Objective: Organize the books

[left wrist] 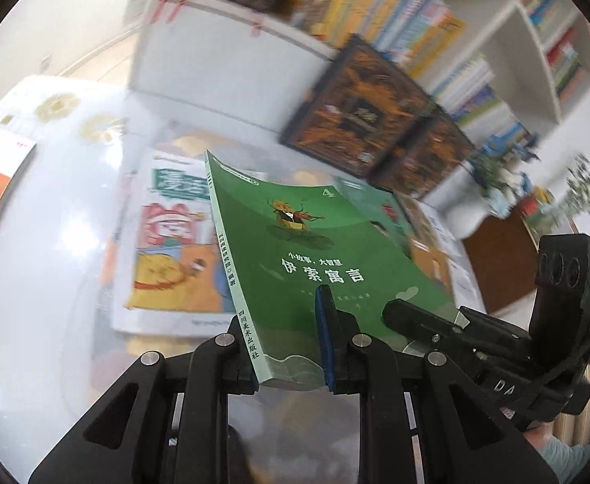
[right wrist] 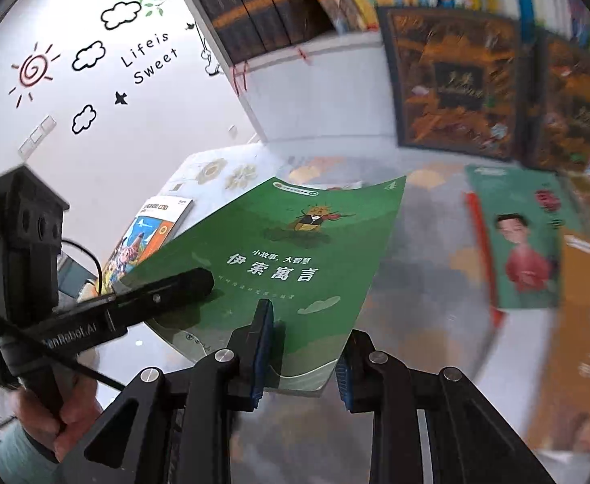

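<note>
Green book lifted off table, clamped at near edge by left gripper and right gripper, both closed on it; not yet shelved. Other books flat beyond fingers, shelf farther ahead; most sorting left

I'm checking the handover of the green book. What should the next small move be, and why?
Probably lift the green book a little higher, both grippers together, toward the shelf. The left gripper and right gripper each pinch its near edge, it hangs tilted above the table, and other books lie below.
</note>
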A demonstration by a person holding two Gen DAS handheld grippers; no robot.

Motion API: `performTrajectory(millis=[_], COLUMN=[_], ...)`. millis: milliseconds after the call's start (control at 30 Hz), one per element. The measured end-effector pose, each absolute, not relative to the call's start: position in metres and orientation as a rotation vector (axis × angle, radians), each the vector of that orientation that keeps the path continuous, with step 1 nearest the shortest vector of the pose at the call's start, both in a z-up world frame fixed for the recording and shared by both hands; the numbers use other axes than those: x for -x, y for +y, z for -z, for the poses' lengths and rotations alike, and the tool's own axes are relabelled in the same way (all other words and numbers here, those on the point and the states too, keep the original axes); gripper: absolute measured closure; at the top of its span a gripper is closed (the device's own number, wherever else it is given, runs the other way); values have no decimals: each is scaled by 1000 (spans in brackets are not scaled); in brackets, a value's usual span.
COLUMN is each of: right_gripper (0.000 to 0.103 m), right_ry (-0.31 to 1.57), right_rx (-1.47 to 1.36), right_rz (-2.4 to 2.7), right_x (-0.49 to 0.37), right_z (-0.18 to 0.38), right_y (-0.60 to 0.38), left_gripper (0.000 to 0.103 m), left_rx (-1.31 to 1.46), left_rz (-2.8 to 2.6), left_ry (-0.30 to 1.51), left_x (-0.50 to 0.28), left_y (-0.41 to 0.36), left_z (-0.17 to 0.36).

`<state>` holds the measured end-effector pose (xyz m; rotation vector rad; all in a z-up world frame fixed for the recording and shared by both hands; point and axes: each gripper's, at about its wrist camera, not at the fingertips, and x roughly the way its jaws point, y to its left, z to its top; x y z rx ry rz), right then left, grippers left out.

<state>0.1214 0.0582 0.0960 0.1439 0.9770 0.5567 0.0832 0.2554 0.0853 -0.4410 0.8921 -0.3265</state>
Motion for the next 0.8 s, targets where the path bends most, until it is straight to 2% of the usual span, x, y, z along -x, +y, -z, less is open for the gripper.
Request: performTrajectory(millis=[233,400,667,800], right_gripper=[77,77,77,76], right_ry=[1051,1091,1156,1154], right_rx=[-138,-141,-106,-70], right_rz=[-570,-560,-537,-532], right_x=[-159,-169,-171,-172], right_z=[-64,-49,-23,-20], right_y=[90,101,114,116], left_gripper=[84,77,77,77], left_rx=[464,498,568,512], left_rz=[266,198,119,113], left_ry=[937,973,1013,1021], left_x=[-112,-116,-107,-104], left_y=[279,300,325,316], left_z=[-56,-35,-11,-13])
